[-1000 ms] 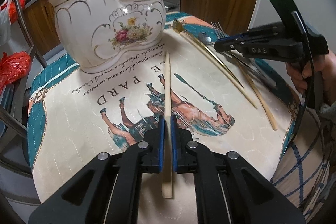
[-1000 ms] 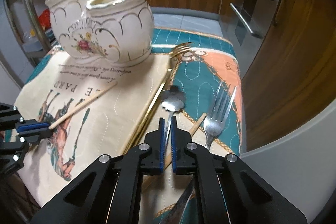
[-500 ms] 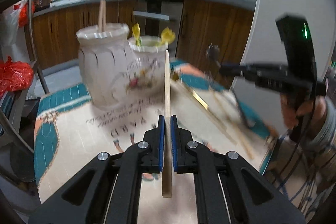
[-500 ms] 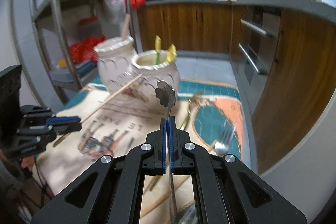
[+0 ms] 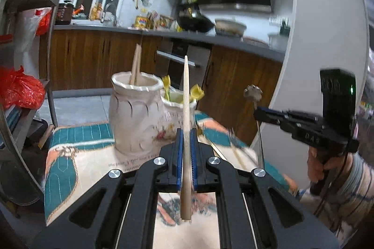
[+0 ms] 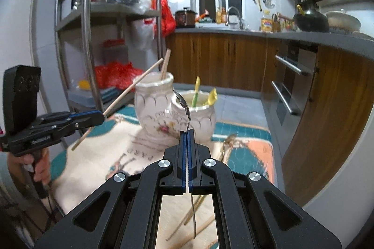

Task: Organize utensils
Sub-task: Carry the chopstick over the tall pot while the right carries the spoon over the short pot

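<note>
Clamping pale wooden chopstick (image 5: 185, 113), left gripper (image 5: 185, 144) sits frame centre, raised above printed cloth mat (image 5: 77, 169); stick points up-forward, tip over rims of white floral ceramic twin-pot holder (image 5: 138, 122). Right gripper (image 6: 186, 151) pinches thin silver spoon (image 6: 184, 106) by handle, bowl lifted just before shorter pot's rim. Open air between both tools and holder mouths. Loose chopsticks (image 6: 187, 223) lie on mat, lower centre. Person's hand (image 5: 320, 162) grips right tool at frame's right edge.

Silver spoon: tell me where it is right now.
The silver spoon is off the table, clamped in the right claw, bowl up in front of the shorter ceramic holder. The left view shows it far right.
</note>
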